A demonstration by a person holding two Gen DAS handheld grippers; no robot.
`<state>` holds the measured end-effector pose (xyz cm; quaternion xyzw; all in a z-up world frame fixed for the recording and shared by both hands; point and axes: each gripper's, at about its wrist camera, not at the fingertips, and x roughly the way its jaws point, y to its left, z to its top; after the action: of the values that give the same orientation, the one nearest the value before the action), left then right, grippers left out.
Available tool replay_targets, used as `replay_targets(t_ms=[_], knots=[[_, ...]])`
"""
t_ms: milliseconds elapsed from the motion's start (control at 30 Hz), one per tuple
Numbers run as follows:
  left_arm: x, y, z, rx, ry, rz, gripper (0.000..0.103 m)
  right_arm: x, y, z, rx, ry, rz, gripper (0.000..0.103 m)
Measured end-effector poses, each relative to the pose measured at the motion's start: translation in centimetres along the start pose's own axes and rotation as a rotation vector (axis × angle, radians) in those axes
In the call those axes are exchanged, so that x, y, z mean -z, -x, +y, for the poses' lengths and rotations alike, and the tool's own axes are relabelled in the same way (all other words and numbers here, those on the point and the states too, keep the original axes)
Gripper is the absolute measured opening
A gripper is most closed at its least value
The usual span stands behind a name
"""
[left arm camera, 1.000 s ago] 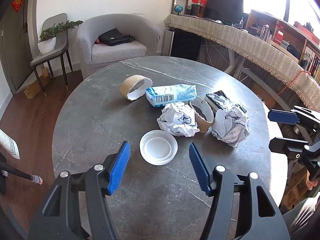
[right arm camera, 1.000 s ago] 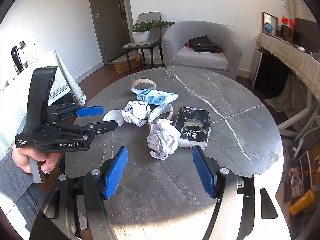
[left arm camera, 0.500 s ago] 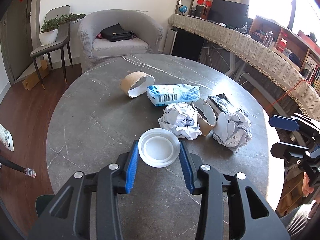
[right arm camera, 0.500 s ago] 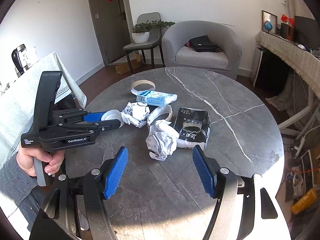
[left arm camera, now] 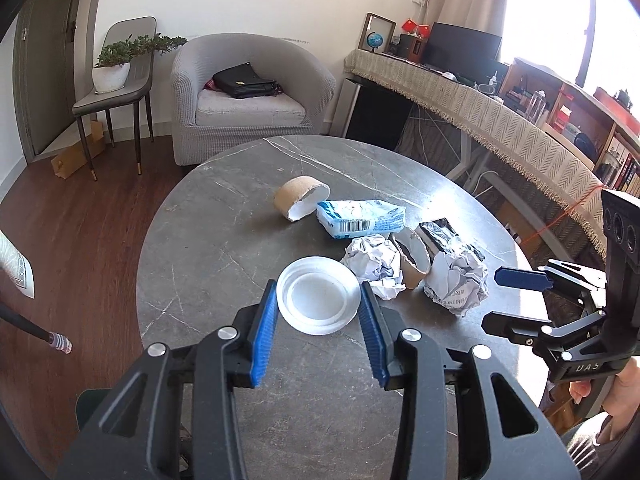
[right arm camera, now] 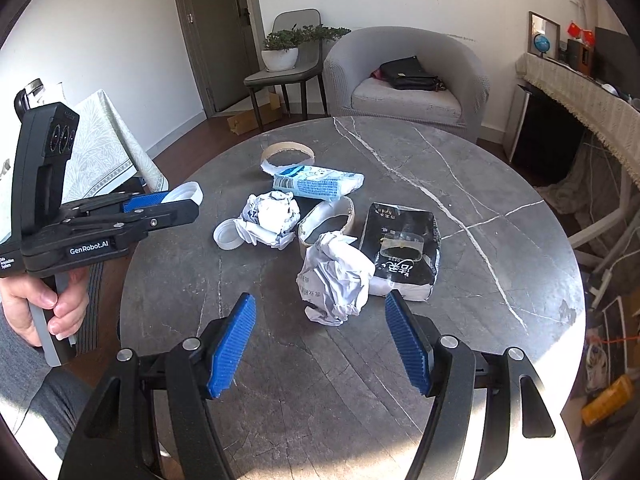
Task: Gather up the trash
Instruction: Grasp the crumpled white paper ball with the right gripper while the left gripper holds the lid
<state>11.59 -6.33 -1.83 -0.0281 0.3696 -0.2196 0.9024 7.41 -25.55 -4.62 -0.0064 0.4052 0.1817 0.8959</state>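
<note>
My left gripper (left arm camera: 318,326) is shut on a white plastic lid (left arm camera: 318,299) and holds it lifted above the round grey table (left arm camera: 224,256). In the right wrist view the lid (right arm camera: 185,193) sticks out of the left gripper (right arm camera: 160,206), and another white lid (right arm camera: 227,236) lies beside a crumpled paper ball (right arm camera: 270,216). My right gripper (right arm camera: 324,346) is open and empty, just short of a second paper ball (right arm camera: 334,280). A blue-white packet (right arm camera: 318,184), two cardboard tape rings (right arm camera: 287,155) (right arm camera: 326,222) and a black packet (right arm camera: 402,252) lie on the table.
A grey armchair (left arm camera: 248,96) with a black bag and a chair with a potted plant (left arm camera: 116,64) stand beyond the table. A long cloth-covered counter (left arm camera: 480,108) runs along the right. Wooden floor lies to the left.
My left gripper closed on the white lid and lifted it off the table. My right gripper stayed open and edged closer to the near paper ball.
</note>
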Motion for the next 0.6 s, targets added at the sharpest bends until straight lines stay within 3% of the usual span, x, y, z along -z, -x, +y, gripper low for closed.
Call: replay_targets(t_ms=[467, 600], knots=[[0.0, 2.9, 2.1, -0.027, 0.013, -0.023, 0.042, -1.3, -2.3, -0.3, 0.028, -0.056, 0.026, 0.068], [0.2, 3.7, 2.7, -0.036, 0.007, -0.028, 0.042, -1.7, -3.1, 0.0, 0.052, -0.054, 0.036, 0.058]])
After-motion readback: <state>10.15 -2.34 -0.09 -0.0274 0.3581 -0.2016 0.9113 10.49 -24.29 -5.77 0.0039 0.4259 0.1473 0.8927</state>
